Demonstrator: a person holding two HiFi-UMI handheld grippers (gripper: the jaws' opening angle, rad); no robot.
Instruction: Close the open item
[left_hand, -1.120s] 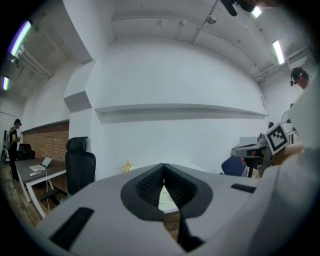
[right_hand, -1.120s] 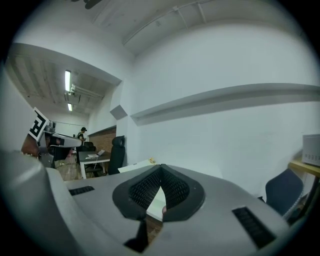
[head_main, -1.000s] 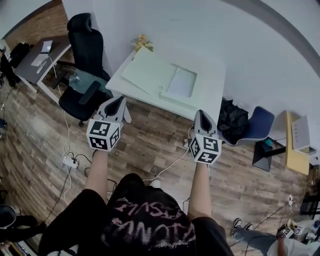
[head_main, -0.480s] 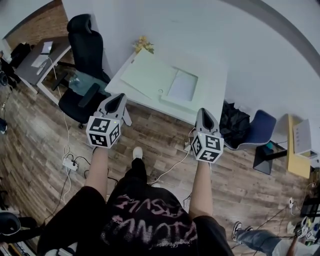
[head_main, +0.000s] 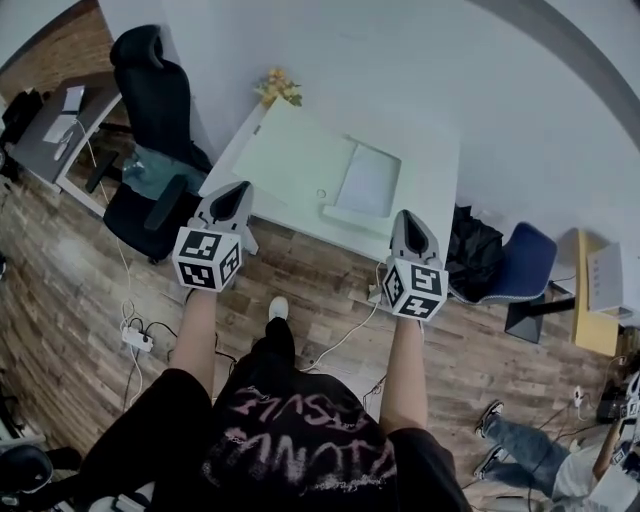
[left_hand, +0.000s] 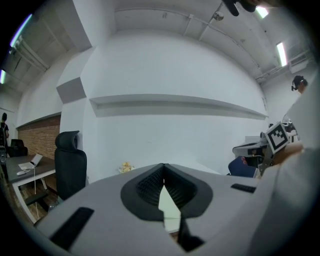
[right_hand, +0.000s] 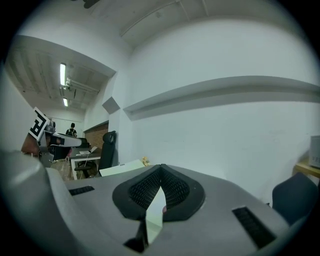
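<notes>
The open item (head_main: 330, 170) lies on the white table (head_main: 435, 160): a pale flat case or laptop, its wide lid (head_main: 292, 150) swung out to the left and its base (head_main: 368, 187) to the right. My left gripper (head_main: 238, 196) hovers over the table's near left edge, short of the lid, shut and empty. My right gripper (head_main: 408, 220) hangs at the near edge just right of the base, also shut with nothing in it. In the left gripper view the gripper (left_hand: 162, 169) has its pads meeting at the tip, as does the one (right_hand: 160, 169) in the right gripper view.
Yellow flowers (head_main: 278, 88) sit at the table's far left corner. A black office chair (head_main: 150, 110) stands left of the table, a black bag (head_main: 472, 250) and blue chair (head_main: 520, 265) to its right. Cables and a power strip (head_main: 135, 338) lie on the wooden floor.
Both grippers have moved forward toward the table, now reaching its near edge. The person has stepped closer, and the table looks larger. Both jaws stayed shut.
</notes>
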